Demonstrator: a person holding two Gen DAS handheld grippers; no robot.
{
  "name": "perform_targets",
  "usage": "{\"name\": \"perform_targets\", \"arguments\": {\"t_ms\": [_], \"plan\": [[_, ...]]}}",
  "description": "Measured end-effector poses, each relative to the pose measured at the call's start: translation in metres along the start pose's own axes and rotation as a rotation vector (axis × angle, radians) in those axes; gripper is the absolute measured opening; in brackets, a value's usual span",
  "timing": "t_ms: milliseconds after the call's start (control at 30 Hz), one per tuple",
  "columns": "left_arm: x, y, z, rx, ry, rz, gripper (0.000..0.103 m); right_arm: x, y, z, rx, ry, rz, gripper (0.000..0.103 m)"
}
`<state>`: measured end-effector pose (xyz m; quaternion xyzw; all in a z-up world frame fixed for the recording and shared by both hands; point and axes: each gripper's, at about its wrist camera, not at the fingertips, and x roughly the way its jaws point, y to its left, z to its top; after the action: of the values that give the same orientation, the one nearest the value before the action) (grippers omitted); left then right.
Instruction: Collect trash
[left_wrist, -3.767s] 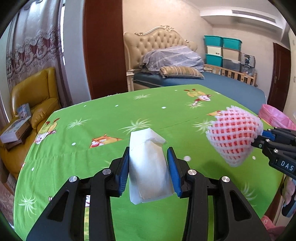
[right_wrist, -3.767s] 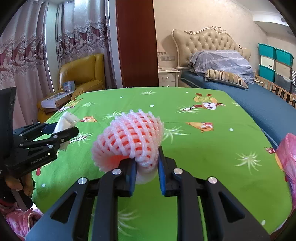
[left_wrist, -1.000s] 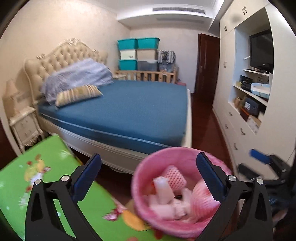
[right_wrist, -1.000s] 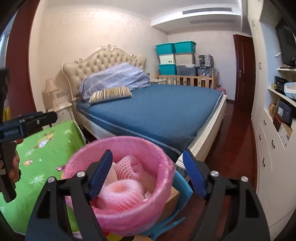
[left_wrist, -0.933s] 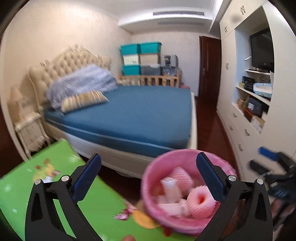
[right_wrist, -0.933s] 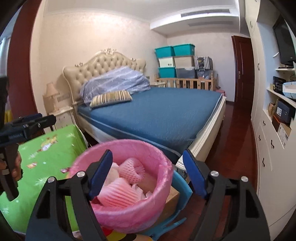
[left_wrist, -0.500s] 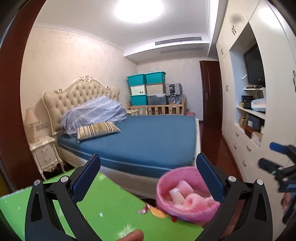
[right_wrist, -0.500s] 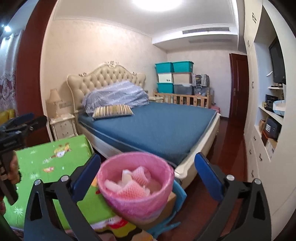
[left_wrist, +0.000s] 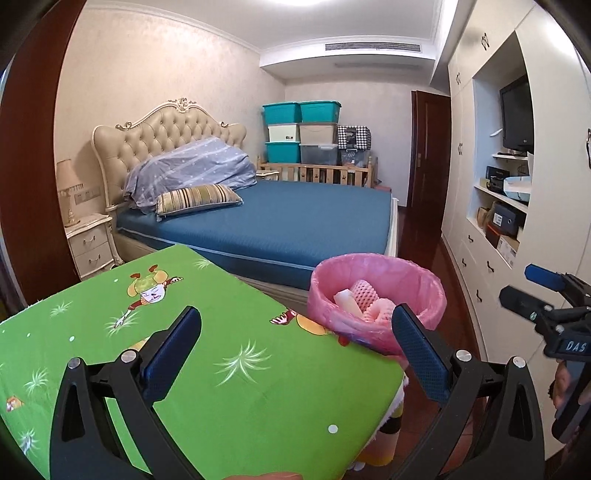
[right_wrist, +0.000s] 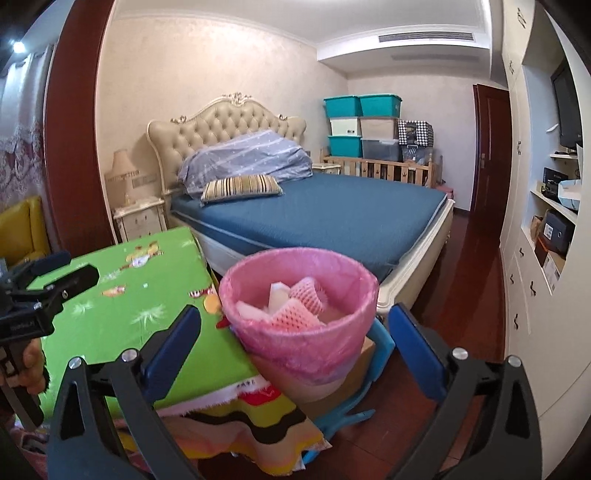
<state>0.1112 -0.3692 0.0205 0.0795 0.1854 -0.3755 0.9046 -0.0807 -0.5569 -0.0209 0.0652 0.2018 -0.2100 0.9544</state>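
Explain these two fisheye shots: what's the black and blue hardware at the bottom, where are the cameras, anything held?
No robot here. A person carries a handheld two-finger gripper in each hand, with a camera on each looking forward along its fingers.

The left gripper fills the bottom of its own picture; the right gripper does likewise. Each also shows at the edge of the other's view.

Both stand wide open with nothing between the fingers; the right one's jaws have just been opening.

Ahead is a table under a green cartoon cloth, with no loose items on the part in view. Beside it stands a pink-lined bin holding pink foam nets and white scraps.
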Motion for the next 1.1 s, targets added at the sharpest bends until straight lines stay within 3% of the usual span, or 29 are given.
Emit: {"name": "perform_targets", "arguments": {"t_ms": [367, 1100], "plan": [[0.003, -0.021, -0.004, 0.051, 0.019, -0.035, 0.097, 0.000, 0.006, 0.006, -0.028, 0.016, 0.016, 0.099], [0.010, -0.022, -0.011, 0.055, 0.039, -0.042, 0.097, -0.009, 0.018, 0.005, -0.050, -0.031, -0.009, 0.099]]}}
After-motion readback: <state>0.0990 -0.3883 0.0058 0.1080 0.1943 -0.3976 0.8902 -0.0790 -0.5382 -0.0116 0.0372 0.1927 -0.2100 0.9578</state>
